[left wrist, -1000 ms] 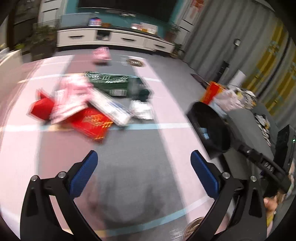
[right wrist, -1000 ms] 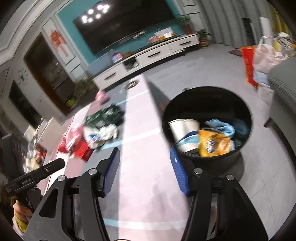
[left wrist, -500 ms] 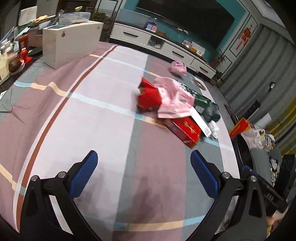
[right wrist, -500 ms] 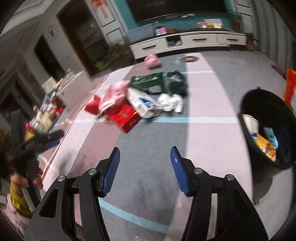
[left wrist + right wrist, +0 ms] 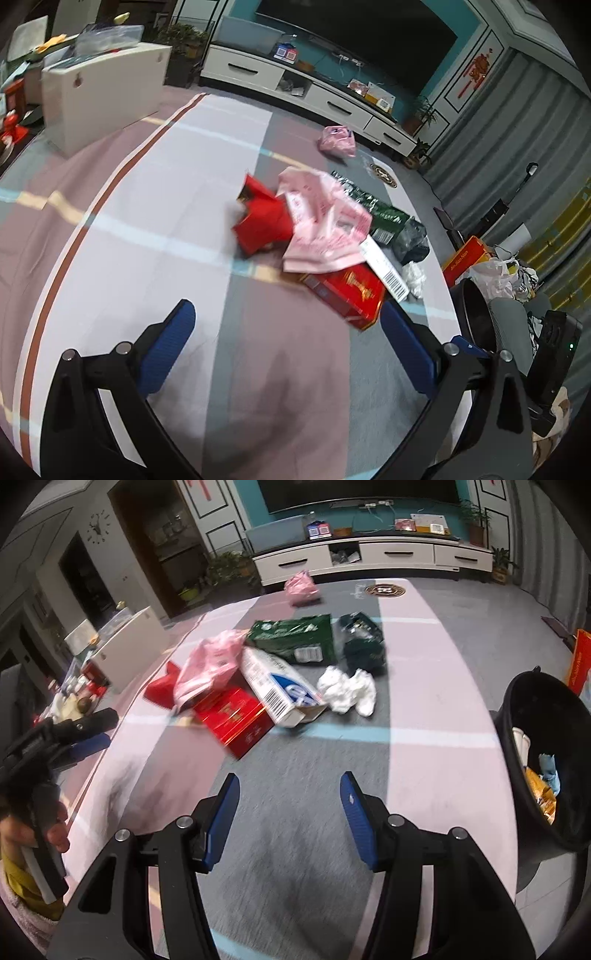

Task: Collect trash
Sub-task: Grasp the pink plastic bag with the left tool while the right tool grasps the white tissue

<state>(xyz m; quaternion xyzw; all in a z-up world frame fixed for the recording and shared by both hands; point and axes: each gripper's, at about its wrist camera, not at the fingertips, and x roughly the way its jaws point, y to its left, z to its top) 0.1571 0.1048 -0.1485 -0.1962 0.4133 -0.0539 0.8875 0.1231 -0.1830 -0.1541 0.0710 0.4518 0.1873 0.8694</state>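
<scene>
A pile of trash lies on the striped carpet: a red box (image 5: 236, 716), a white and blue carton (image 5: 280, 686), a pink plastic bag (image 5: 210, 664), a green package (image 5: 295, 638), a dark bag (image 5: 362, 642) and crumpled white tissue (image 5: 347, 690). A black bin (image 5: 543, 753) with trash inside stands at the right. My right gripper (image 5: 290, 808) is open and empty, short of the pile. My left gripper (image 5: 291, 339) is open and empty, near the red box (image 5: 347, 291) and pink bag (image 5: 321, 221). It also shows at the left of the right wrist view (image 5: 79, 734).
A second pink bag (image 5: 301, 587) lies farther back near a white TV cabinet (image 5: 369, 557). A white box (image 5: 99, 88) stands at the carpet's left edge, with a cluttered table beside it. An orange bag (image 5: 465, 258) and a grey sofa (image 5: 513, 325) are by the bin.
Both grippers have swung from the bin toward the trash pile and moved closer to it. Both stayed open and empty.
</scene>
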